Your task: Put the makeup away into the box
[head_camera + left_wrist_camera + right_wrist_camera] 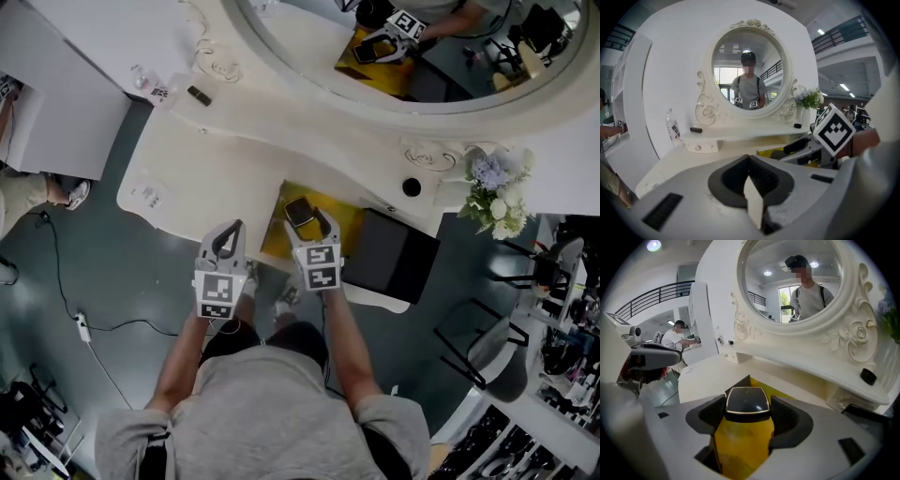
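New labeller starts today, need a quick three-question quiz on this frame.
1. True or false: the right tongs grip a dark compact.
2. Where is the black box? A) on the table, right of the yellow surface B) on the floor C) in the left tongs
3. Fill in: the left tongs are ____ and hold nothing.
Key: 1 true; 2 A; 3 shut.

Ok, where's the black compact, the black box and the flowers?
black compact (746, 401), right gripper view, middle of its shiny lid.
black box (389, 255), head view, middle of its top.
flowers (494, 204), head view, on the pale blooms.
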`<state>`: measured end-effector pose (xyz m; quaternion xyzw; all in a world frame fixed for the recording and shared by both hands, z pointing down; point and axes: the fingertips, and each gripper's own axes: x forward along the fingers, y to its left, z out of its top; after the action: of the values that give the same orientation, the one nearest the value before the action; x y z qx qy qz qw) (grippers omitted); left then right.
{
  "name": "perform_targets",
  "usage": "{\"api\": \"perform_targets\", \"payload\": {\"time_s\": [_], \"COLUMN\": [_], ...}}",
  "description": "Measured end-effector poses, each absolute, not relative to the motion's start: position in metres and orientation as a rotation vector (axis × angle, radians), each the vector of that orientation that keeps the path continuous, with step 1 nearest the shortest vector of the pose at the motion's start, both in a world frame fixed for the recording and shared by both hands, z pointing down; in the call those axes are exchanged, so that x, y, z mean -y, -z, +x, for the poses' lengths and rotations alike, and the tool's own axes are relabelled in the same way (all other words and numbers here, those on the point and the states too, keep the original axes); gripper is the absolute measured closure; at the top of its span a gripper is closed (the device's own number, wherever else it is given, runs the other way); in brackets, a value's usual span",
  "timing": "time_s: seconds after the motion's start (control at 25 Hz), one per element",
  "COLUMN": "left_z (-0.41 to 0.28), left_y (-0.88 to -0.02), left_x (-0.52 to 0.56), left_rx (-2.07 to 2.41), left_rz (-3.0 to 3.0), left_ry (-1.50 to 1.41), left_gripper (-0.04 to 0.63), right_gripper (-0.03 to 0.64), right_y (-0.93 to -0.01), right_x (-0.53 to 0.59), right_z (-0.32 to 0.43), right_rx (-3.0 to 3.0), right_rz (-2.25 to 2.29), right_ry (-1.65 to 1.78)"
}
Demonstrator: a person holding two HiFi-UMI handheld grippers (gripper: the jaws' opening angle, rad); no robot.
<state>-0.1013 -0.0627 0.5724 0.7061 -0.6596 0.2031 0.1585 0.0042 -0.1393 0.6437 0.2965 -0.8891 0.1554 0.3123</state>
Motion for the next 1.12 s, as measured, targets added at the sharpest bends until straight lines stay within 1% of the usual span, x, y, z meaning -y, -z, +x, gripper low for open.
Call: {"api": "perform_targets", "payload": {"time_s": [0.24, 0.6, 1.12], "left_z": [-0.120, -0.127, -0.127], "left_y": [-0.592, -0.611, -0.602], "left_x": [0.066, 0.067, 0.067], "left_rx": [1.847, 1.806, 1.834], "left_rz": [1.991, 1.978, 1.980], "left_ry": [-0.580, -0.590, -0.586], "left_gripper": [0.592, 0.592, 0.592], "right_gripper": [0.304, 0.304, 0.304], "right_y": [-0.682, -0.703, -0.693], "right_x": [0.149, 0.156, 0.156], "right_z": [-0.004, -0.010, -0.012], "right_rx": [2.261, 2.176, 2.193], "right_rz": [0.783, 0.749, 0.756], "right_ry": [-0.468, -0.484, -0.488]}}
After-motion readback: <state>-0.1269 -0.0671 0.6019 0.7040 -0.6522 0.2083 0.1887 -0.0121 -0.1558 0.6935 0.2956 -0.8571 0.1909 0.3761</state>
